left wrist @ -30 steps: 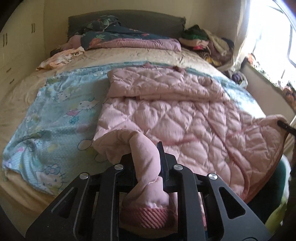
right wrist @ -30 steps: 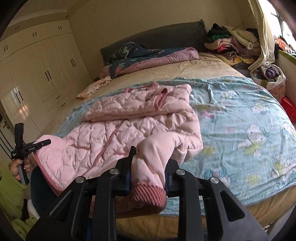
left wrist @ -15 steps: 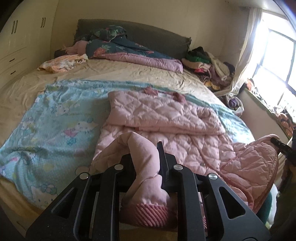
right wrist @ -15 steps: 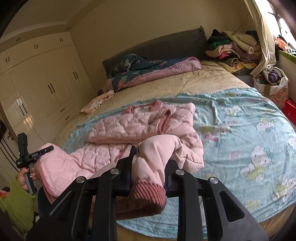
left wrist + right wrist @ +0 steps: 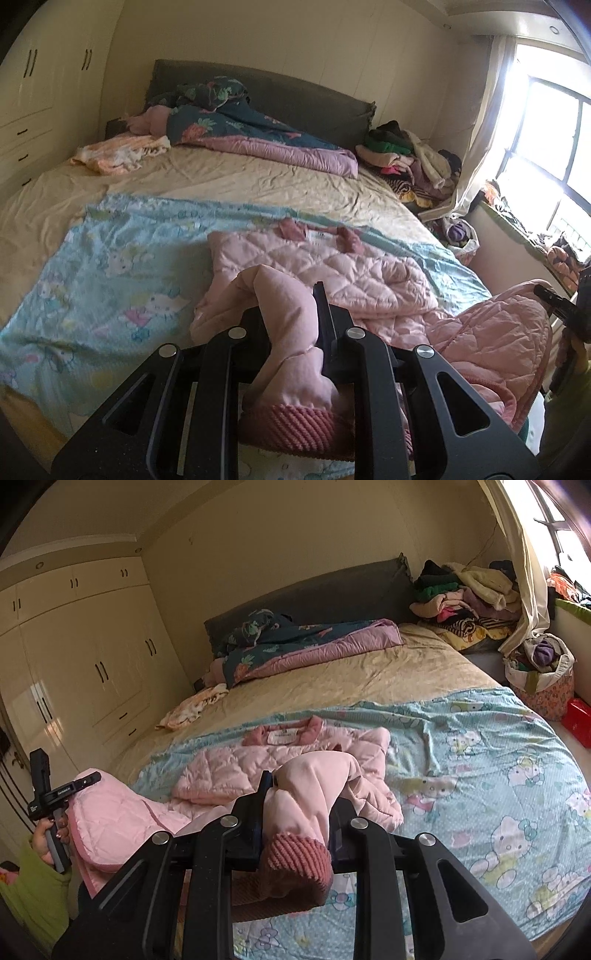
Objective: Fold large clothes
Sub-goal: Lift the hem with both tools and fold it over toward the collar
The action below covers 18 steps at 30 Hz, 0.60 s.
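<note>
Clamped in left gripper (image 5: 291, 321) and right gripper (image 5: 299, 805): ribbed cuffs of pink quilted jacket (image 5: 332, 266), spread over cartoon-print sheet (image 5: 110, 258) on bed (image 5: 258, 184). Behind: rumpled duvet (image 5: 258, 136), clothes pile (image 5: 461, 594), wardrobe (image 5: 92, 657), sunlit window (image 5: 546, 129).

The left tool (image 5: 291, 332) pinches a pink sleeve (image 5: 291, 354) just above its ribbed cuff (image 5: 295, 424). The quilted pink jacket (image 5: 332, 273) lies on a blue cartoon sheet (image 5: 122, 266) across the bed (image 5: 229, 184). The right tool (image 5: 561, 306) grips the jacket's far edge.
</note>
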### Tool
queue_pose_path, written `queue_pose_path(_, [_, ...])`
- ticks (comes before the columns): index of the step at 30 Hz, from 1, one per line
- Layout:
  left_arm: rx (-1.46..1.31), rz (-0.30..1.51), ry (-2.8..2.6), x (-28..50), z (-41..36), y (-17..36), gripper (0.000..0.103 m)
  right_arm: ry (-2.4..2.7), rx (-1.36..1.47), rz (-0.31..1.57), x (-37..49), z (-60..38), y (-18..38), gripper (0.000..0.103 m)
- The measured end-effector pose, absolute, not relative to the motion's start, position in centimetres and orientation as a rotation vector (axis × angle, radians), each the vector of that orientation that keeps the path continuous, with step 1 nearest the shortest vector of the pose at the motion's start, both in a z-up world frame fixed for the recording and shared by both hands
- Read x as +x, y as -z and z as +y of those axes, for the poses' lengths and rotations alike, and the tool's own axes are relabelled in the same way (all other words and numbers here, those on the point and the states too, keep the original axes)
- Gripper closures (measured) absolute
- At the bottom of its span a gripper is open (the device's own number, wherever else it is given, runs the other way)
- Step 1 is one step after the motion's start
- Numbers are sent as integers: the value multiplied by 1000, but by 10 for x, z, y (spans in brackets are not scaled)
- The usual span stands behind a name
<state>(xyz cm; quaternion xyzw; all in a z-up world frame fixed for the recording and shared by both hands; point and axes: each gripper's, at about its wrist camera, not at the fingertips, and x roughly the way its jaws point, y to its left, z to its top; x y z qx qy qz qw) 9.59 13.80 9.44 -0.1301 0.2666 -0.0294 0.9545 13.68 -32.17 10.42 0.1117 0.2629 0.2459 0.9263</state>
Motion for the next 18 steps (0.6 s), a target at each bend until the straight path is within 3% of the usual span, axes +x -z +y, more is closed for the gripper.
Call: queue_pose_path(18, [-331, 491, 37, 125, 160, -118, 92, -490, 254, 490, 171, -320, -138, 81])
